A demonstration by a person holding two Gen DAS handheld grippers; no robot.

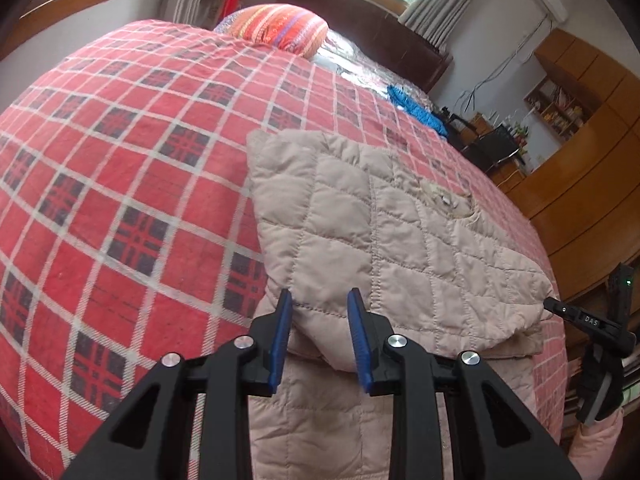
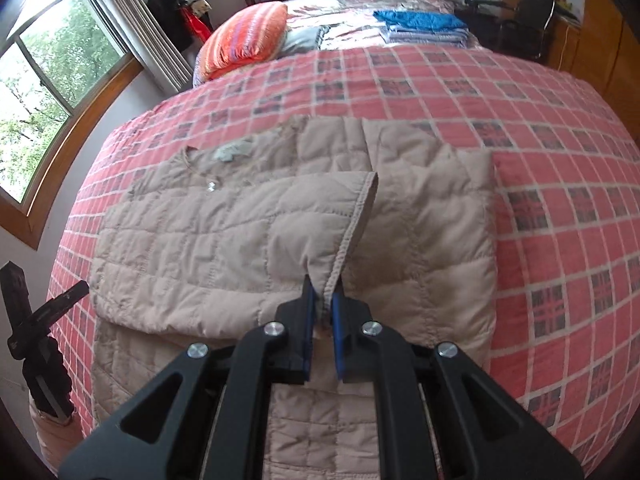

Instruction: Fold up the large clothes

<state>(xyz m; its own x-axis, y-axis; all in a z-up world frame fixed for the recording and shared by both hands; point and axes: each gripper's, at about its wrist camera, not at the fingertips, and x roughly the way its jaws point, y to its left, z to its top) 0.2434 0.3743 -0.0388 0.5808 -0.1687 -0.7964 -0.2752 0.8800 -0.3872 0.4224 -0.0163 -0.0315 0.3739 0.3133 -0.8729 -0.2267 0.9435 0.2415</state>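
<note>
A beige quilted jacket (image 1: 384, 232) lies partly folded on the red plaid bedspread (image 1: 120, 160), its lower part hanging over the bed's near edge. My left gripper (image 1: 320, 304) is open just above the jacket's near left fold, blue pads apart, nothing pinched. My right gripper (image 2: 323, 292) is shut on a stitched hem of the jacket (image 2: 248, 220), lifting a flap that rises to a corner. Each gripper also shows in the other view: the right gripper (image 1: 592, 324) at the far right, the left gripper (image 2: 44, 312) at the far left.
At the head of the bed lie an orange striped pillow (image 2: 244, 40) and a folded blue towel stack (image 2: 424, 24). A window (image 2: 48, 80) is on the left, a wooden wardrobe (image 1: 592, 168) on the right, and a dark chair (image 1: 492, 148) stands beside the bed.
</note>
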